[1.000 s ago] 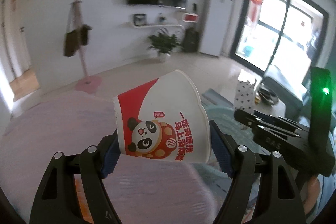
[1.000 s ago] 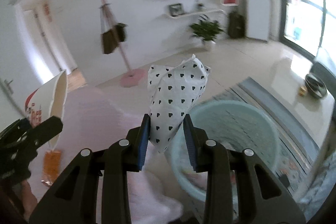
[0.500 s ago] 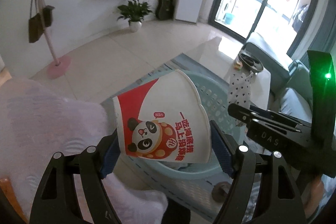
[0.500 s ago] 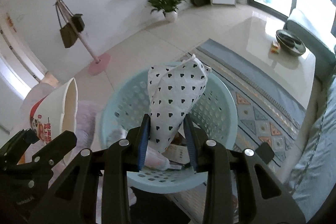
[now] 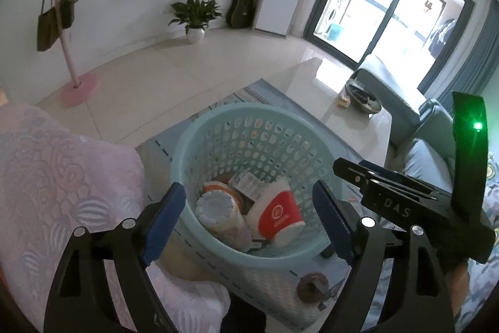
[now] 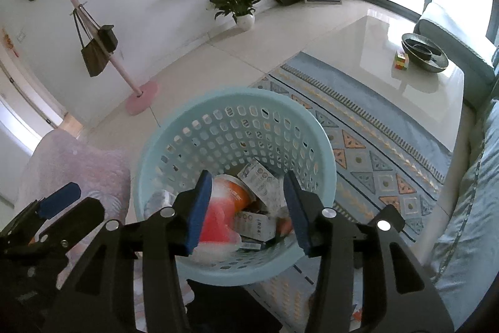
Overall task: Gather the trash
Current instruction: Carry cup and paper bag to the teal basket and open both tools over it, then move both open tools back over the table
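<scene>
Both tools hang above the light-blue perforated basket (image 5: 249, 127), which stands on the patterned rug (image 6: 368, 145) beside the pink blanket (image 5: 56, 177). The left tool (image 5: 249, 220) is spread wide and holds nothing. The right tool (image 6: 246, 208) is likewise released and empty. The red-and-white paper cup (image 5: 277, 216) lies inside the basket among cartons and wrappers, near its right wall.

"DAS" was readable in white letters on the black body of the right gripper (image 5: 386, 209), just right of the left fingers. Print on the cartons (image 6: 257, 177) between the right fingers was too small to read.
</scene>
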Demonstrator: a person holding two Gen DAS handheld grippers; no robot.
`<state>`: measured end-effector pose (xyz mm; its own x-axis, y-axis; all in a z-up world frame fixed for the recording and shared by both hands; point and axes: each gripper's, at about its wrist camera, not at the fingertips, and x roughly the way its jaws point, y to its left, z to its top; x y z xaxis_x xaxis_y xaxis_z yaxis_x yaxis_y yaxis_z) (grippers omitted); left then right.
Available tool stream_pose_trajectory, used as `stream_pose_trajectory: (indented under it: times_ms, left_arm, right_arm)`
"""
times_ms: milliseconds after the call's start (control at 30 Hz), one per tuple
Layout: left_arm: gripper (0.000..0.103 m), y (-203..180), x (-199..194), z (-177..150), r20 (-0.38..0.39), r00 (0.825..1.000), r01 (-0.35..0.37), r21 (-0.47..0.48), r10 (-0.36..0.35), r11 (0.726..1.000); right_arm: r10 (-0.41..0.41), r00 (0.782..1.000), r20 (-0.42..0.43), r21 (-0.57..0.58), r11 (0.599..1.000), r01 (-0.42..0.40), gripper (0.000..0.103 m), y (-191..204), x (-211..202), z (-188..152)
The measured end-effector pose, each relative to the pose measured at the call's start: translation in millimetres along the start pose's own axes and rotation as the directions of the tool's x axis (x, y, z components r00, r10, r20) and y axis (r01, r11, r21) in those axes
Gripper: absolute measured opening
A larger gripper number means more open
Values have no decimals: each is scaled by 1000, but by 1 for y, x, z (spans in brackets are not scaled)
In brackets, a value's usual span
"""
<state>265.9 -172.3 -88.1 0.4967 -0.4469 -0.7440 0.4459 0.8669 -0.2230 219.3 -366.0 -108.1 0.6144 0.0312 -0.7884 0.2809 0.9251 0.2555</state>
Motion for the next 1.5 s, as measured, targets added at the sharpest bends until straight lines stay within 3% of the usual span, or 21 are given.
stream_pose_trajectory:
  times_ms: [267,433,667,833,967,1100,1233,1367,1500]
  left_arm:
    - [81,4,-45,-11,86,996,-3,-7,4,1000]
    - [81,19,-92,-20,176,984,-20,-38,27,999]
    - [81,57,-163,-45,288,953,-63,-130,98,990]
    - [81,95,-218,-72,343,917,-135,-220,206,966]
    - [81,125,-256,-96,350,884,-211,-292,310,933]
    - [81,163,-293,-125,333,843,-289,-382,423,878]
    - [81,199,-322,-156,285,800,-365,-468,528,805]
    - [81,234,-338,-182,224,765,-425,-528,603,735]
    - [84,271,-335,-202,135,776,-457,-554,616,696]
  right_arm:
    - [37,998,44,-56,998,-35,45,29,-29,-2]
    - [85,992,95,-140,988,-71,46,67,-58,-8]
    - [178,975,130,-268,953,-139,51,139,-88,-27]
    - [266,956,126,-368,907,-204,60,202,-100,-49]
    - [320,944,82,-434,864,-255,63,251,-99,-73]
    - [351,936,4,-484,820,-306,66,298,-87,-102]
    - [374,923,-84,-496,788,-365,66,333,-71,-125]
    - [355,926,-127,-515,775,-367,66,363,-55,-141]
    - [343,928,-147,-523,769,-367,74,386,-41,-158]
